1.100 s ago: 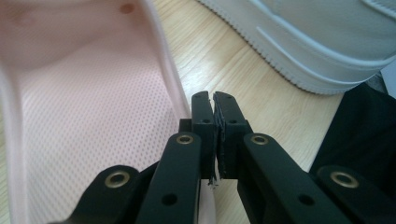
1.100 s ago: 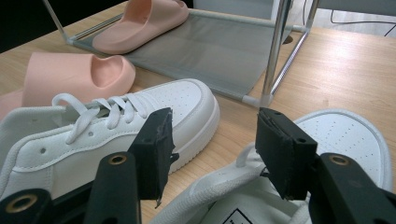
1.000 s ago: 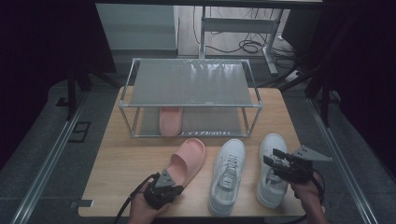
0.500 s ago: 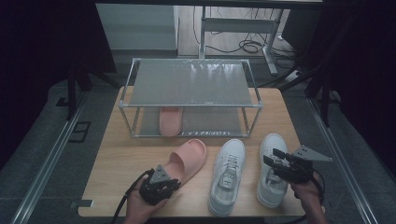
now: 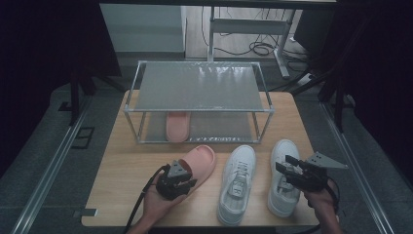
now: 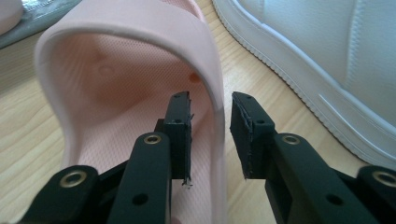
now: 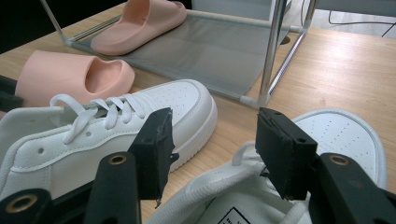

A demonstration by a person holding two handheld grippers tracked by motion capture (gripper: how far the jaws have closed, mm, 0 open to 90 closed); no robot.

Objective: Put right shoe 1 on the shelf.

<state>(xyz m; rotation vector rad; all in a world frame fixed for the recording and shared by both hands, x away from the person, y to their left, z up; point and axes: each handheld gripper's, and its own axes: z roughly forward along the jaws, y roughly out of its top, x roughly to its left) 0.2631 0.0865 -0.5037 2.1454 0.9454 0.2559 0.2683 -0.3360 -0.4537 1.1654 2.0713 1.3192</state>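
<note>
Crowding the front of the wooden table (image 5: 122, 170) are three shoes in a row: a pink slipper (image 5: 197, 163) on my left, a white sneaker (image 5: 237, 183) in the middle and a second white sneaker (image 5: 284, 178) on my right. The middle sneaker lies just beside the slipper's outer edge, close to my left gripper's outer jaw in the left gripper view.

My left hand (image 5: 156, 204) comes in from the near edge, the left gripper (image 5: 187, 179) angled toward the slipper's heel. Its jaws have just been opening, and now they straddle the slipper's side wall (image 6: 212, 93): one jaw inside over the footbed, the other outside over the table. Both pads stand clear of the wall, so the slipper is let go and rests on the table.

My right hand (image 5: 319, 197) holds the right gripper (image 5: 284, 165) low over the heel end of the right sneaker, pointing toward the rack. Its jaws are spread wide, with the sneaker's collar and laces (image 7: 219, 186) under and between them; they do not pinch anything.

Behind the shoes stands a metal rack (image 5: 199, 87) with two mesh shelves. A second pink slipper (image 5: 177, 126) lies on the lower shelf, toward its left end, toe pointing away from me.
</note>
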